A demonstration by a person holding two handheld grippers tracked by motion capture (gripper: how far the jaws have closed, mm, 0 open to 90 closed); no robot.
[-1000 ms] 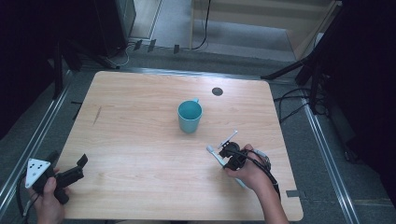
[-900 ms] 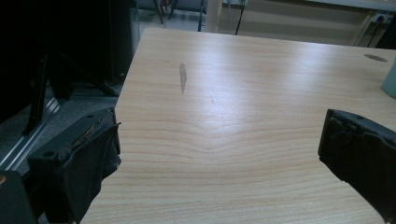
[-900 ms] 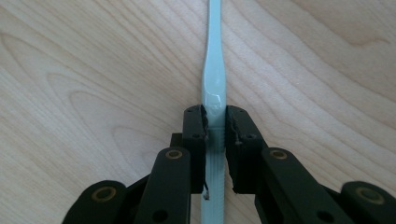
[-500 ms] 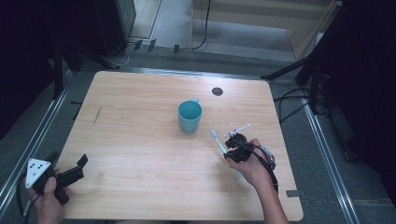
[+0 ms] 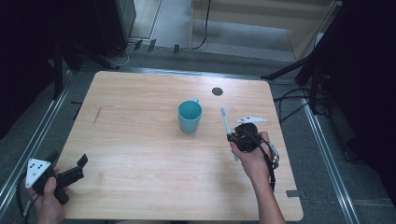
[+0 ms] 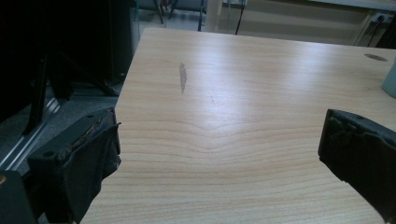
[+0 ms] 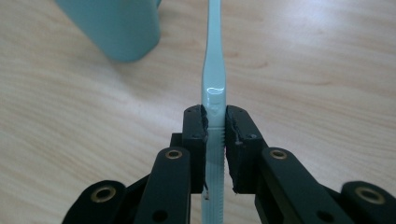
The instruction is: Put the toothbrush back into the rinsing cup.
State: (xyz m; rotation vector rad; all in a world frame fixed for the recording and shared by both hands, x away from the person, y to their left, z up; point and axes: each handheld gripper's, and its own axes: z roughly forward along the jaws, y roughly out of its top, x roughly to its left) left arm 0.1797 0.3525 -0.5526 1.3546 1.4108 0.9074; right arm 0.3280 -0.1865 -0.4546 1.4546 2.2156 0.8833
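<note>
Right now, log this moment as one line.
right gripper: shut on toothbrush | cup: upright, left of toothbrush | left gripper: open

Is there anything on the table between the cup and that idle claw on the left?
No. In the high view, bare wood lies between the teal cup and the left gripper.

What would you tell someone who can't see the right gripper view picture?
The right gripper has its black jaws shut on a pale toothbrush that points straight away from the camera. Behind it sits a teal cup on the wooden table.
</note>
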